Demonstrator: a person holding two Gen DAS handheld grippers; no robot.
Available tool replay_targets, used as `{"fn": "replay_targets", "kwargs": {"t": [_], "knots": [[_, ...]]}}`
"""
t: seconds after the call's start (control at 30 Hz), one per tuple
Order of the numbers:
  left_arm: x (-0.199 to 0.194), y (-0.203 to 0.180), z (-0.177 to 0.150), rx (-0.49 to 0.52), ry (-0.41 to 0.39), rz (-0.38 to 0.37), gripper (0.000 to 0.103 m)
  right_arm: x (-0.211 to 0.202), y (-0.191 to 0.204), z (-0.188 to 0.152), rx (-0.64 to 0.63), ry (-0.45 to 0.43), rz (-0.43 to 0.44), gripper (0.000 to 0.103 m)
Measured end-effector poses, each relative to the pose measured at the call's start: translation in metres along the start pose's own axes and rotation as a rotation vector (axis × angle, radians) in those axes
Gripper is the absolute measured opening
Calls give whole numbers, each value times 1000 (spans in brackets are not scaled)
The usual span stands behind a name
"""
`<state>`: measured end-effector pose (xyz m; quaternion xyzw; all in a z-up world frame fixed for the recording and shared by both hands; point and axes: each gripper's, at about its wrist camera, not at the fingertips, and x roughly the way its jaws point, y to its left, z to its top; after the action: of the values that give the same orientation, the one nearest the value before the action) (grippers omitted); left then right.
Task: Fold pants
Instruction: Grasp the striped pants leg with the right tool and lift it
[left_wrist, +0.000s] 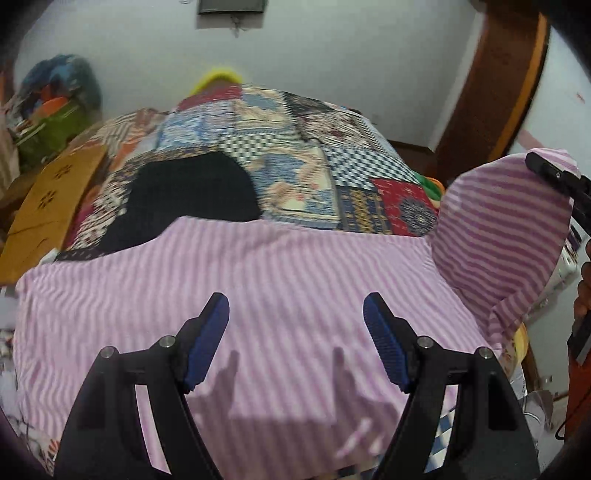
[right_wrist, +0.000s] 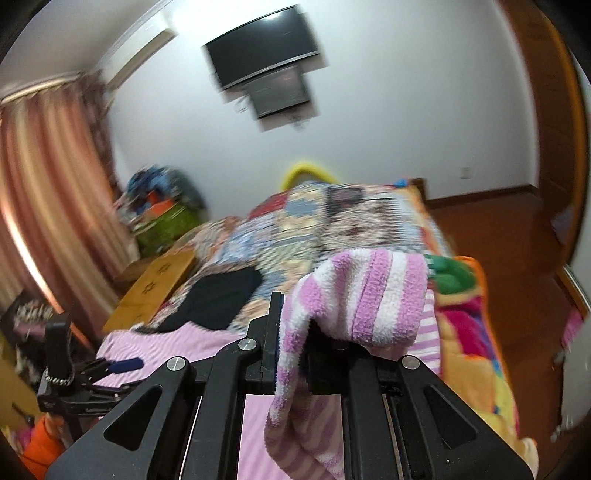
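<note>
Pants (left_wrist: 258, 280), pink-and-white striped fleece, lie spread across the near end of the bed (left_wrist: 295, 155), on top of a patchwork quilt (left_wrist: 280, 122).

Left tool (left_wrist: 295, 314): jaws wide apart, nothing between the blue pads (left_wrist: 210, 332), hanging above the flat part of the fabric; its shadow falls on the stripes below.

Right tool (right_wrist: 295, 332): clamped tight on one edge of the pants. In the right wrist view the fleece bunches out of the closed jaws and drapes over and down in front of the tool. In the left wrist view that same end stands lifted off the bed at the right side, curling up into a rounded flap, with the black finger of the right tool at its top edge.

Dark garment (left_wrist: 192, 199) lies on the quilt just beyond the pants, touching or overlapped by their far edge. Brown cardboard box (left_wrist: 51, 199) sits beside the bed on the left. Wall-mounted TV (right_wrist: 262, 48) shows on the far wall, curtain (right_wrist: 48, 184) at the left. Both views are motion-blurred.
</note>
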<state>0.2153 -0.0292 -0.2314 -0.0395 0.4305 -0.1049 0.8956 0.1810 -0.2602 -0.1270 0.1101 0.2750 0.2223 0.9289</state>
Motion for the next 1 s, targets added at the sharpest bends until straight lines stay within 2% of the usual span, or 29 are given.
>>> {"fn": "replay_targets", "kwargs": {"t": [0.13, 0.27, 0.43, 0.5, 0.67, 0.8, 0.9, 1.0], "knots": [[-9, 32, -8, -74, -14, 25, 75, 38, 40, -10, -77, 105, 86, 8], [-9, 58, -17, -143, -8, 36, 75, 75, 73, -48, -162, 279, 164, 8], [-4, 68, -30, -164, 19, 38, 75, 99, 86, -99, -240, 474, 198, 8], [1, 66, -33, -157, 30, 35, 75, 104, 87, -108, -247, 516, 196, 9], [11, 54, -33, -135, 48, 20, 75, 99, 83, -111, -236, 544, 203, 14], [17, 41, -28, -100, 55, 18, 75, 79, 79, -108, -217, 556, 225, 27], [22, 32, -22, -65, 56, 18, 75, 63, 70, -102, -247, 532, 191, 30], [30, 25, -15, -40, 64, 17, 75, 57, 55, -92, -259, 494, 136, 38]]}}
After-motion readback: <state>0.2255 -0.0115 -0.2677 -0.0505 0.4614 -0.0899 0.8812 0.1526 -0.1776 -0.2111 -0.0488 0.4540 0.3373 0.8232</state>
